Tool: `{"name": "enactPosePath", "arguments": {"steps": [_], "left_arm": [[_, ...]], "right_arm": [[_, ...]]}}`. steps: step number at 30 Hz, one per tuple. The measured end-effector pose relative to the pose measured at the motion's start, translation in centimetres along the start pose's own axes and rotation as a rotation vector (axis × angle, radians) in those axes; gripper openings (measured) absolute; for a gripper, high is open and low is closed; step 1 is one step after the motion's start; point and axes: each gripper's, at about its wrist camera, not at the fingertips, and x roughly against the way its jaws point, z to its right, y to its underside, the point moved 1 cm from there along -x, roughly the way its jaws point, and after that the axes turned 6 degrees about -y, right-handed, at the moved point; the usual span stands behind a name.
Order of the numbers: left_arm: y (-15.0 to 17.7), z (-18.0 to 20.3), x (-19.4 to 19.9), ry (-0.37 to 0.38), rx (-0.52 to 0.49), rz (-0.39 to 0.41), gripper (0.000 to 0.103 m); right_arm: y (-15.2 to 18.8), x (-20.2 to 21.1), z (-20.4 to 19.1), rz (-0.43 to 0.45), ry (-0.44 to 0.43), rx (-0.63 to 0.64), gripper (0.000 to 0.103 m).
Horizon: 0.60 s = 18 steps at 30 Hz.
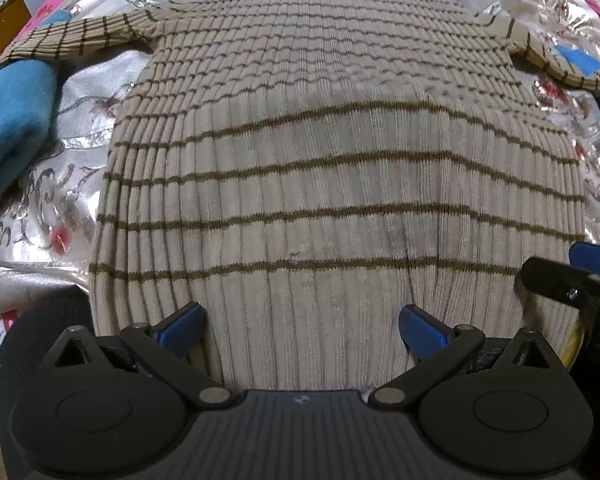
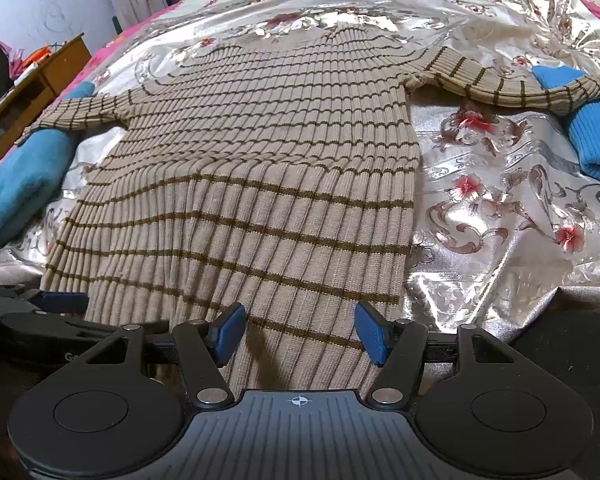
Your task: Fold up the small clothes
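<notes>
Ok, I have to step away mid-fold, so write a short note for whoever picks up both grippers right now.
Left gripper: open, holding nothing, over the hem of the striped sweater.
Right gripper: open, empty, over the hem near the sweater's right edge.
Sweater lies flat on the shiny floral bedspread, sleeves spread out to both sides, their ends resting on blue fabric pieces.
Done: garment laid out flat.
Left: all folds. No fold is visible yet. Probably start by gripping the hem.

Shiny silver floral bedspread, pink patterned sheet beneath, wooden desk, pale wall
</notes>
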Motion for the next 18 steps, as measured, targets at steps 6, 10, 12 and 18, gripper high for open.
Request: {"name": "enactPosePath", "arguments": {"steps": [6, 10, 12, 18], "left_arm": [[0.0, -0.1, -0.3, 0.008, 0.006, -0.031, 0.103], [-0.1, -0.3, -0.6, 0.017, 0.016, -0.049, 0.103], [-0.2, -0.3, -0.7, 0.019, 0.014, -0.054, 0.103], [-0.6, -1.0, -0.5, 0.046, 0.028, -0.052, 0.103]], "right_arm": [[-0.1, 0.0, 0.0, 0.002, -0.003, -0.003, 0.061], [-0.2, 0.1, 0.0, 0.005, -0.008, -0.008, 0.061], [-0.2, 0.1, 0.1, 0.008, -0.010, -0.009, 0.061], [-0.2, 0.5, 0.3, 0.022, -0.019, -0.015, 0.061]]}}
